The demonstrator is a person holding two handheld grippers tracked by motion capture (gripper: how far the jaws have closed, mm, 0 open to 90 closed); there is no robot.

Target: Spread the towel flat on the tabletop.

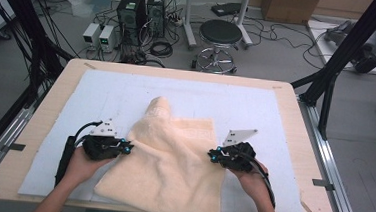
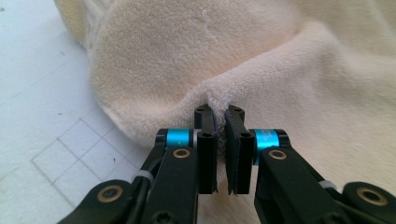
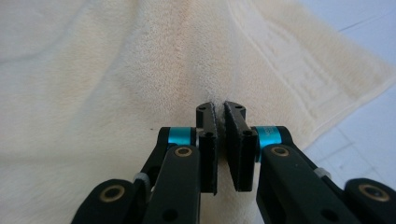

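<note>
A cream towel (image 1: 172, 160) lies rumpled on the white mat (image 1: 256, 106), one corner folded up toward the far side. My left gripper (image 1: 129, 147) is at the towel's left edge, shut on a pinched fold of the towel (image 2: 261, 84); the cloth puckers between the closed jaws of the left gripper (image 2: 220, 111). At the towel's right edge my right gripper (image 1: 211, 155) is likewise shut on the cloth. In the right gripper view the towel (image 3: 116, 84) bunches into a ridge where the right gripper (image 3: 220, 106) clamps it.
The mat covers a wooden table (image 1: 295, 113). Bare mat lies left and right of the towel. Beyond the table stand a black stool (image 1: 220, 38), computer towers (image 1: 140, 12) and cables on the floor. Black frame posts (image 1: 345, 52) flank the table.
</note>
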